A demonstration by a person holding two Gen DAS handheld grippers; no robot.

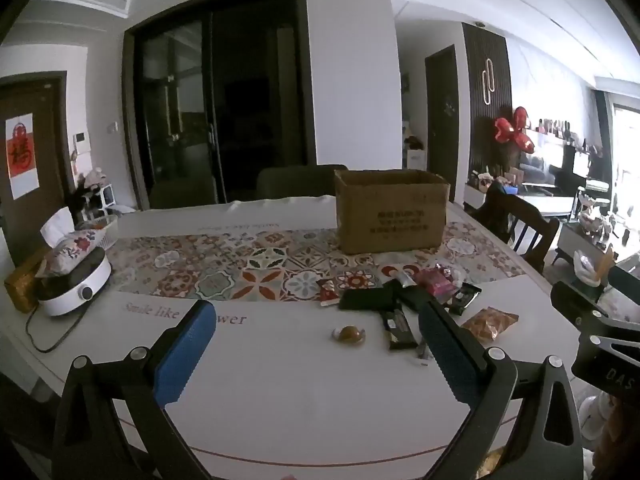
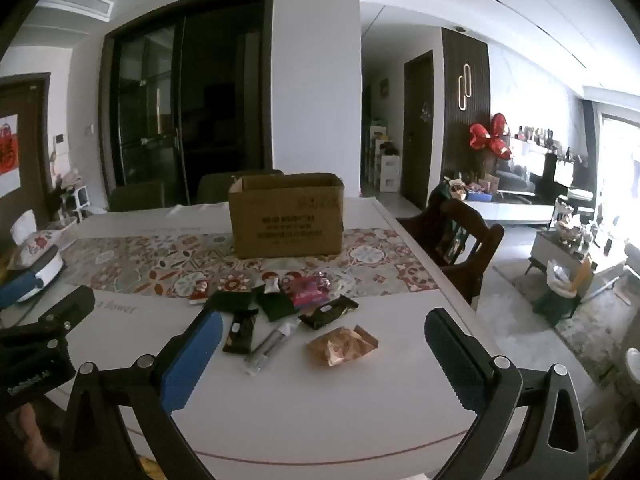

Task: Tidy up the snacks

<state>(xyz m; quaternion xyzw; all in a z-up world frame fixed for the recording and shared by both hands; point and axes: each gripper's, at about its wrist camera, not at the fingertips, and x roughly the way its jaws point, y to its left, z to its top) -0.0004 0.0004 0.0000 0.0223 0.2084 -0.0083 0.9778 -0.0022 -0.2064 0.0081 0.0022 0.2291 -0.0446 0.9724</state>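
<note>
Snacks (image 2: 288, 312) lie scattered before cardboard box (image 2: 286, 216) on table (image 2: 360, 400).

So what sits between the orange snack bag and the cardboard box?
In the right wrist view, between the orange snack bag and the cardboard box lie a dark wrapper and a pink packet.

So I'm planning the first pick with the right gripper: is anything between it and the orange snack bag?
Nothing visible. The right gripper is open above bare table, and the orange snack bag lies just ahead between its fingers, apart from the dark wrappers to its left.
</note>
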